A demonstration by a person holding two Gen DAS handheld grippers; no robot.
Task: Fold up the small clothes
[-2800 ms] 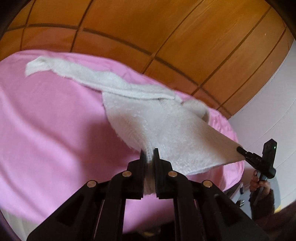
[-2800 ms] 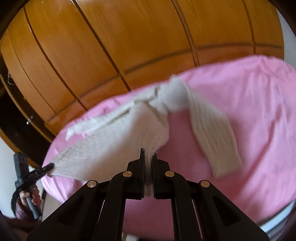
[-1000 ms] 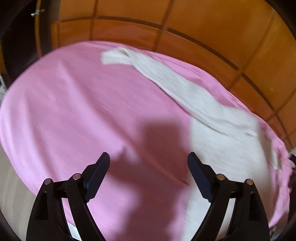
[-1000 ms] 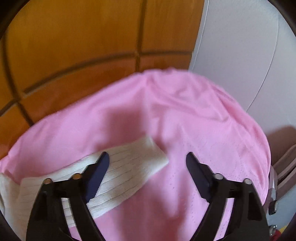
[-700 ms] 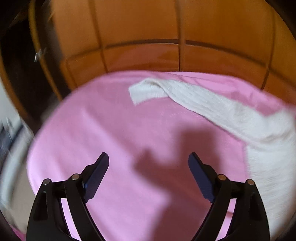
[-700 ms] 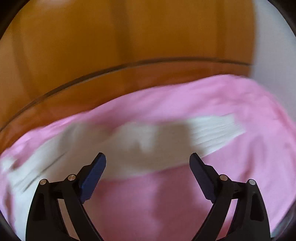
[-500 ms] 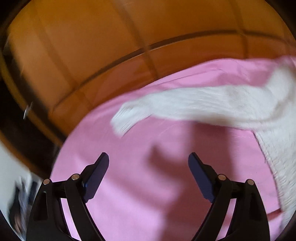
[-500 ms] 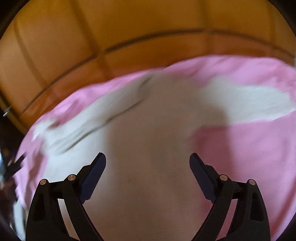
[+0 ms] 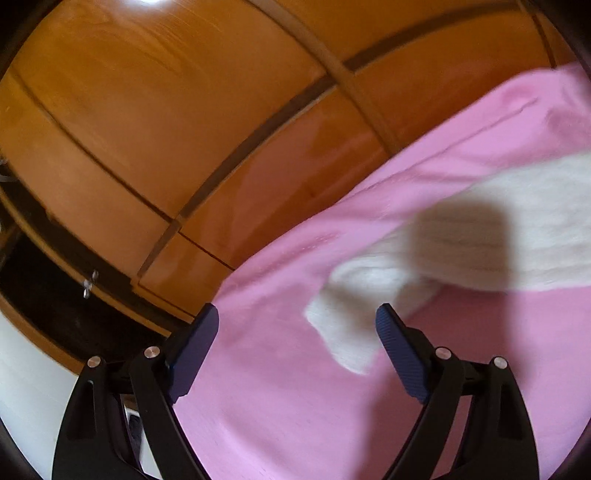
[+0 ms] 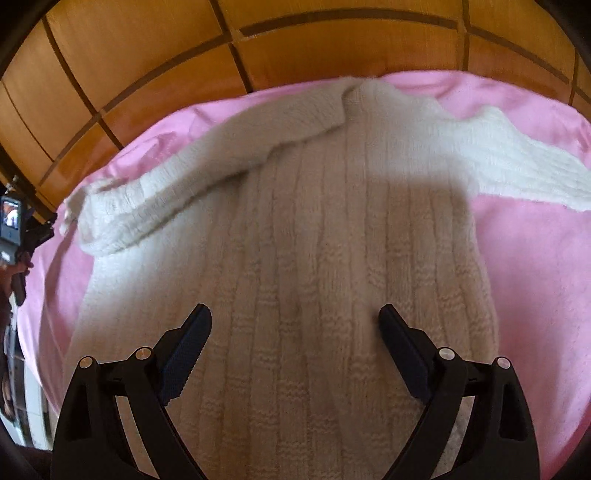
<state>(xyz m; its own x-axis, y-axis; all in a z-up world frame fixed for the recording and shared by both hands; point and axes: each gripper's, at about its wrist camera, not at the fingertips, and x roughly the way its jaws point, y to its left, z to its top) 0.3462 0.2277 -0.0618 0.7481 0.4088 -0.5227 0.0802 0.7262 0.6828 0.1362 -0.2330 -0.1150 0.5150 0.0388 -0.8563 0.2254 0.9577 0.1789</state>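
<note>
sweater point(image 10: 332, 258) flat, collar twd wardrobe point(image 10: 147, 55)

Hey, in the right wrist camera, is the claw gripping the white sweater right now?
No, the right claw hangs open above the white knit sweater, which lies flat on the pink cover, and neither finger pinches it.

Sweater point(image 10: 325, 258) lies flat on sheet point(image 10: 535, 277), collar toward panelling point(image 10: 295, 33) behind, sleeves spread left and right. Left sleeve's cuff point(image 9: 343, 325) lies near sheet's left edge. Panelling runs behind sheet.
</note>
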